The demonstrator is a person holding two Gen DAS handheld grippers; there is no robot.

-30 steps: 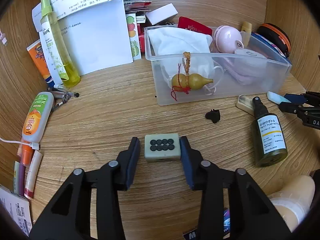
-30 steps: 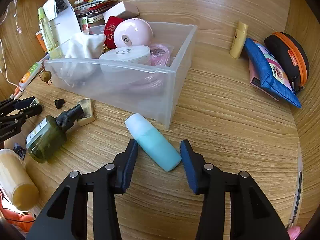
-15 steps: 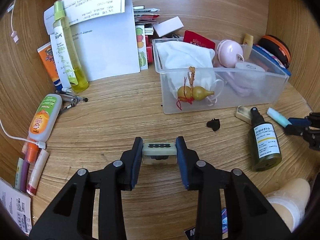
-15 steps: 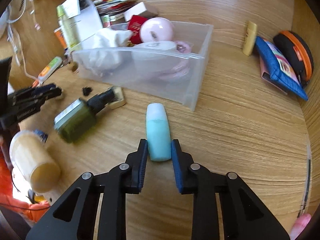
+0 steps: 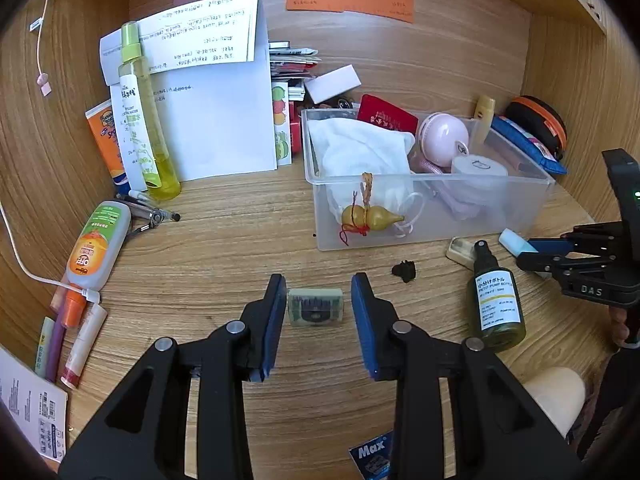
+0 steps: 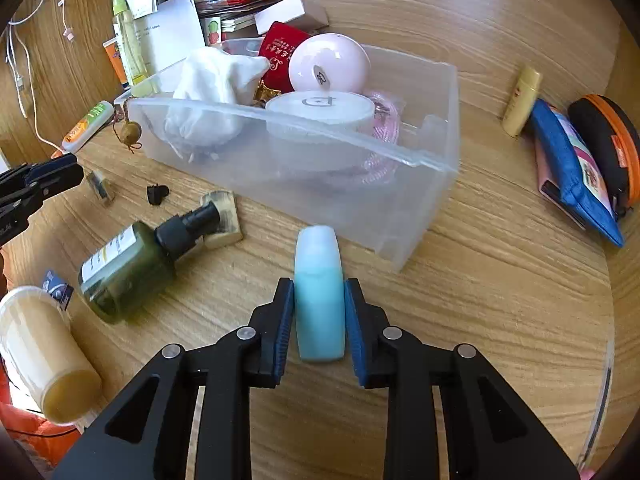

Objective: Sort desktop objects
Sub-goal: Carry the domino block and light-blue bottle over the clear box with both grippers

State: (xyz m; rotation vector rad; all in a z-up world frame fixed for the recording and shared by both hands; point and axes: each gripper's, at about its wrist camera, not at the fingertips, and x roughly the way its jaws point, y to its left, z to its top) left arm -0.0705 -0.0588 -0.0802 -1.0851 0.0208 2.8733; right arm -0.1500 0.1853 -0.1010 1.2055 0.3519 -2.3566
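Small green block (image 5: pixel 315 306) sitting between the blue pads of the left gripper (image 5: pixel 318 312), slim gaps showing either side, so not squeezed, fingers apart, tilted down over the middle of the desk (image 5: pixel 240 240). Teal tube (image 6: pixel 319 300) pinched tight in the right gripper (image 6: pixel 319 316), pads pressed on both sides, angled steeply down, just off the near corner of the clear bin (image 6: pixel 420 168). Green pump bottle (image 6: pixel 128 264) lying flat nearby, toward the desk's front edge.

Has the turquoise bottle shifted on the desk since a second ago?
Yes. The turquoise bottle has swung from slanting beside the clear bin to pointing straight at it, clamped in the right gripper.
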